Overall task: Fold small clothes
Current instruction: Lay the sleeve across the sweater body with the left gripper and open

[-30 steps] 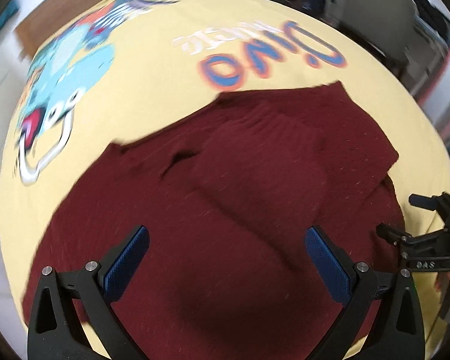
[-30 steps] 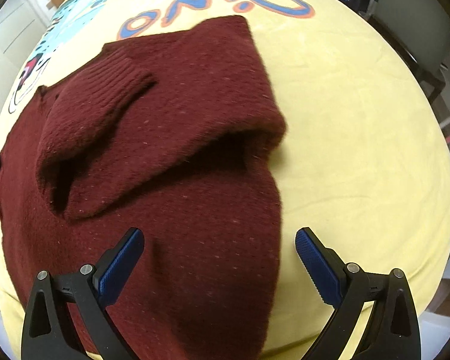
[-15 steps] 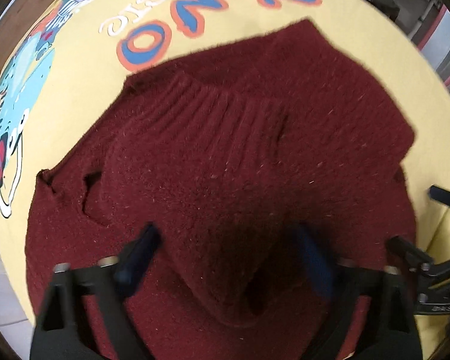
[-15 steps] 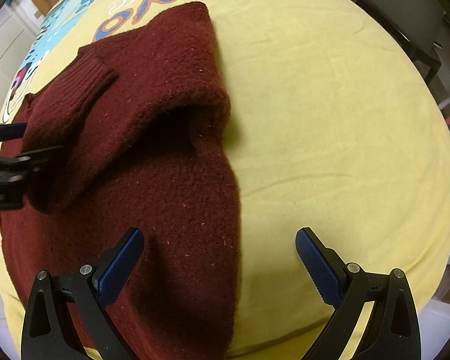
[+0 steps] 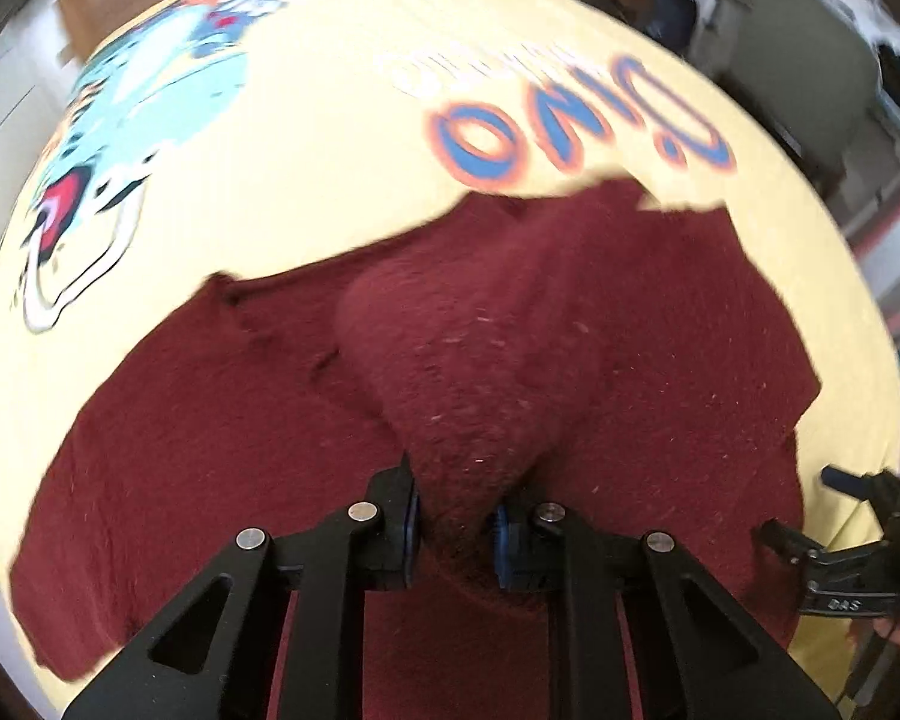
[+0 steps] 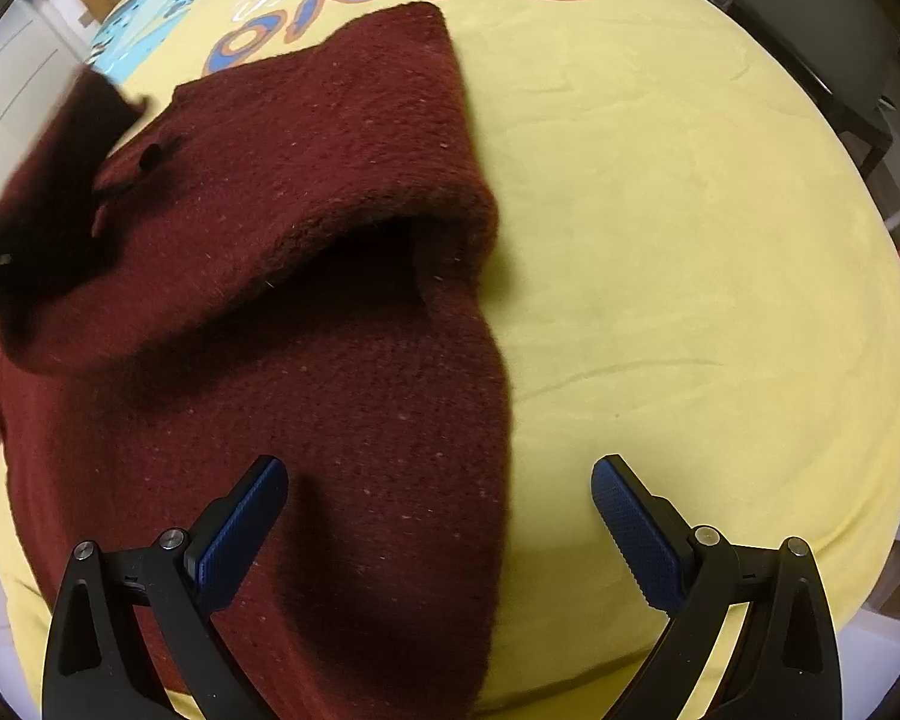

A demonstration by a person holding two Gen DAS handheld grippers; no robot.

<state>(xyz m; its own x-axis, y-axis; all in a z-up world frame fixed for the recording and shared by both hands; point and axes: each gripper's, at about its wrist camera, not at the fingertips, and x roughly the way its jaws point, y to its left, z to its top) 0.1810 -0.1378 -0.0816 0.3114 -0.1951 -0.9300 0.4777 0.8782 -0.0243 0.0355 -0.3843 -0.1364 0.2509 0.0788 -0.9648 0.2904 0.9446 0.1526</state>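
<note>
A dark red knitted sweater (image 5: pixel 630 360) (image 6: pixel 306 396) lies on a yellow cloth. One sleeve (image 5: pixel 474 360) is lifted off the body of the sweater. My left gripper (image 5: pixel 455 531) pinches that sleeve's end, its jaws still closing, and the blue pads press the knit from both sides. In the right wrist view the raised sleeve (image 6: pixel 54 180) shows blurred at the left edge. My right gripper (image 6: pixel 438 516) hangs open over the sweater's right edge, nothing between its fingers. A folded part of the sweater forms a hollow pocket (image 6: pixel 366 252).
The yellow cloth (image 6: pixel 690 240) carries a printed cartoon dinosaur (image 5: pixel 150 90) and the word "Dino" (image 5: pixel 570 120). Dark furniture (image 6: pixel 834 60) stands beyond the far right edge. The right gripper's frame (image 5: pixel 846 564) shows at the right of the left wrist view.
My left gripper came down onto the sweater, closed on the folded sleeve and pulled it up and back. The right gripper stayed open in place.
</note>
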